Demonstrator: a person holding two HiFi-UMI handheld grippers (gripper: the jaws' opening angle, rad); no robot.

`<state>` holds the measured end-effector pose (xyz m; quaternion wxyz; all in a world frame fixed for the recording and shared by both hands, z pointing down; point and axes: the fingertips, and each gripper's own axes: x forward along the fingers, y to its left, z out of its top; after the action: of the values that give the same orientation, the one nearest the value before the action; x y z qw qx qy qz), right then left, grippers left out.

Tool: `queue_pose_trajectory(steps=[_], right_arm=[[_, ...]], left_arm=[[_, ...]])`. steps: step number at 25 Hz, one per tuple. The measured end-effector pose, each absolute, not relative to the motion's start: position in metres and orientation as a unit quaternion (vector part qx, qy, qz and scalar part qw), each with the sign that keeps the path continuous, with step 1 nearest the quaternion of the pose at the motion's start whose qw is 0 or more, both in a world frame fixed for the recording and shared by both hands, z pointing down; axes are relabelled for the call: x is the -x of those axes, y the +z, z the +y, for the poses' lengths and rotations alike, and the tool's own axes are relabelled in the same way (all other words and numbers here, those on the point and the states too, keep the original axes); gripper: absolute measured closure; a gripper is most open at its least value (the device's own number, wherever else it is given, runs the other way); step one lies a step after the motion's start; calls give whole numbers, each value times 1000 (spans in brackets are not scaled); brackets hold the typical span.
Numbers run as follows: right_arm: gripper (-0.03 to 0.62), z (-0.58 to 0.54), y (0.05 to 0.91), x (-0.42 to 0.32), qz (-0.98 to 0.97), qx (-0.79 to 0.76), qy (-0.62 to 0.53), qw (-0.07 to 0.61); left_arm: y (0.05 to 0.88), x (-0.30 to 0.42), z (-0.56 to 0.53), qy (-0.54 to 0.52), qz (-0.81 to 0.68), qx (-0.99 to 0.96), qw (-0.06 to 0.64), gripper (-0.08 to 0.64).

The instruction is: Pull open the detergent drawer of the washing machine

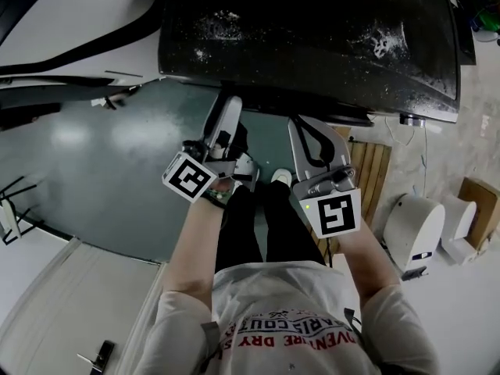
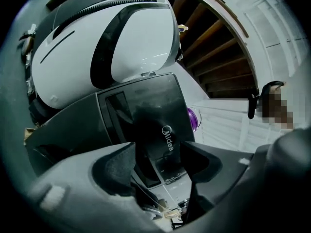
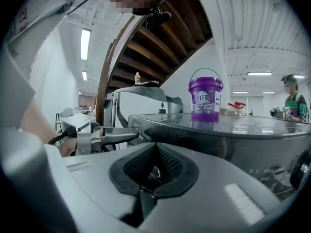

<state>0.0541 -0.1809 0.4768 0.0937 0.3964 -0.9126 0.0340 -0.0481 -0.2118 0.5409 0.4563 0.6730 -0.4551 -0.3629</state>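
The washing machine shows as a dark, speckled top at the head view's upper edge; its front is hidden there. In the left gripper view, which is rolled sideways, its dark front panel with the Midea logo lies straight ahead, apart from the jaws. My left gripper is open, with nothing between its pads. It points at the machine's front edge. My right gripper is shut on nothing, pads touching, and hangs beside the left one, just short of the machine.
A purple bucket stands on the machine's top. A white rounded machine sits beside the washer. Wooden stairs rise behind. Another person stands far right. My legs and a white device are below.
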Motion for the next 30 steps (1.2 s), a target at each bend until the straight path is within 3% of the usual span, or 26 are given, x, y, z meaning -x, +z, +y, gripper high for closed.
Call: queue_pose_trajectory(steps=[7, 16, 20, 30], right_arm=[[591, -180, 493, -48, -916, -389, 36, 91], [591, -177, 514, -46, -916, -386, 42, 99], [591, -172, 516, -43, -917, -385, 42, 98], [591, -159, 528, -46, -912, -391, 49, 114]], left_arm=[[530, 46, -229, -429, -390, -690, 434, 221], [525, 50, -233, -484, -346, -679, 430, 255], [518, 56, -236, -532, -321, -650, 437, 207], [520, 55, -234, -526, -304, -665, 434, 253]])
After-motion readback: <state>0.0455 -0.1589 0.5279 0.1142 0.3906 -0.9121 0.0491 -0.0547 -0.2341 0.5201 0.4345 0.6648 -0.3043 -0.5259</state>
